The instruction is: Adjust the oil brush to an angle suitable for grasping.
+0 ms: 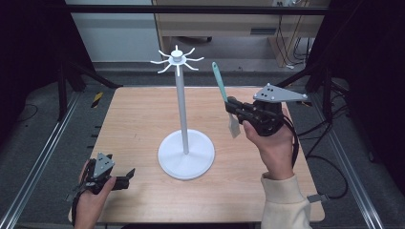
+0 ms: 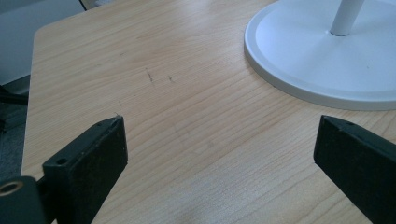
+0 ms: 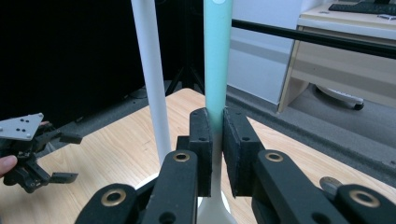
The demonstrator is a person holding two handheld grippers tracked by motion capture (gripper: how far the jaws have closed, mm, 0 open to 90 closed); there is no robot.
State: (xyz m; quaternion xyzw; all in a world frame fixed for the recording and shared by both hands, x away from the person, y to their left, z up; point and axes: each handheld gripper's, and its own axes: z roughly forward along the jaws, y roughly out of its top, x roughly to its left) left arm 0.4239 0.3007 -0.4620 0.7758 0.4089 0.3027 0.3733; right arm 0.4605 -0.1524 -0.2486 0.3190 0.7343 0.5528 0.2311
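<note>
A white stand (image 1: 181, 102) with a round base (image 1: 186, 155) and several hooks at its top (image 1: 176, 60) rises from the middle of the wooden table (image 1: 138, 119). Right of its pole, my right gripper (image 1: 232, 108) is shut on a spatula (image 1: 221, 86) with a teal handle pointing up and a white blade hanging below. In the right gripper view the jaws clamp the teal handle (image 3: 217, 70) beside the pole (image 3: 152, 79). My left gripper (image 1: 125, 177) rests open near the table's front left corner, its jaws wide apart over bare wood, the base (image 2: 322, 56) ahead.
A metal frame rail (image 1: 43, 152) runs along the table's left side and another along the right (image 1: 348, 162). A wooden desk (image 1: 229, 24) and cables stand beyond the far edge. The left gripper (image 3: 28, 149) shows in the right gripper view at lower left.
</note>
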